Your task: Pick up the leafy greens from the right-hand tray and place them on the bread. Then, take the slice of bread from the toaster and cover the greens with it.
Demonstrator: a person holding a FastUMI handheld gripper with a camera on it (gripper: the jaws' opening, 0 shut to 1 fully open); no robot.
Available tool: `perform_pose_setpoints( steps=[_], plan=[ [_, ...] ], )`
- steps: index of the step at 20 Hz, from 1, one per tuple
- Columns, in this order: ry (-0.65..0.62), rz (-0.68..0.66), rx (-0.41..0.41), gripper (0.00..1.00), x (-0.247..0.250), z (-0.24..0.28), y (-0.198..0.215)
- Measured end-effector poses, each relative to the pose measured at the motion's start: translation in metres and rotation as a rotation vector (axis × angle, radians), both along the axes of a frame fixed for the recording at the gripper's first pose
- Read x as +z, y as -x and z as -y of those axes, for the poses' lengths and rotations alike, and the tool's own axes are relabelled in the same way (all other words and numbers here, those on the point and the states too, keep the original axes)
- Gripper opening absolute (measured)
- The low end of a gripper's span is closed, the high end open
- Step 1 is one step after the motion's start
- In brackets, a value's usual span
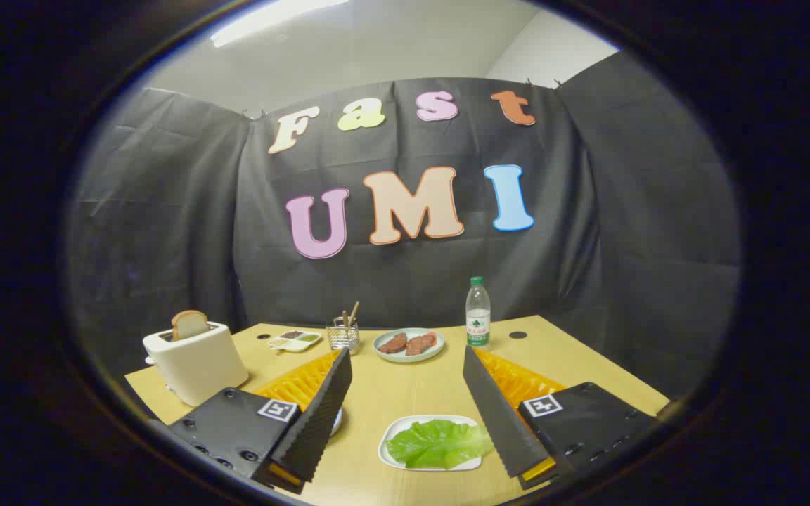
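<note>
Gripper view: a light wooden table stands in a booth hung with dark cloth. The gripper hovers above the near end of the table, its two fingers spread wide apart and grasping nothing.

Between the fingers, low and close, lies a white tray holding a flat green lettuce leaf. The leaf's right edge sits just beside the right finger, perhaps partly behind it, but neither finger presses on it. So the greens are not yet picked up.

Left of the left finger stands a cream toaster with a slice of bread poking upright out of its slot, untouched. A pale rounded rim peeks out from behind the left finger; it may be the plate with the base bread, but I cannot tell.

Beyond the fingers, well apart, are a plate of reddish-brown meat slices, a clear water bottle, a small wire holder with sticks and a small divided dish.

As I judge it, the task is at its very start: both steps remain.
</note>
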State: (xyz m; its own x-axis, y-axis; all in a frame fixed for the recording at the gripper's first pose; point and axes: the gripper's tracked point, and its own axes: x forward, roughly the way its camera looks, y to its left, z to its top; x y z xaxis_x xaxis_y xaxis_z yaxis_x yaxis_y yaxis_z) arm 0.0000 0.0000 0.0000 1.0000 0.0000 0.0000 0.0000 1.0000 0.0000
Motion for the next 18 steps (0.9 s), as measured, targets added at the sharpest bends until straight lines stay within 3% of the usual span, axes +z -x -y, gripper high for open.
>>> perform_pose_setpoints(
  steps=[4,18],
  plan=[
    [0.015,-0.008,0.023,1.00,-0.005,-0.007,0.004],
    [-0.008,-0.046,-0.063,1.00,-0.020,0.033,0.003]
  ],
)
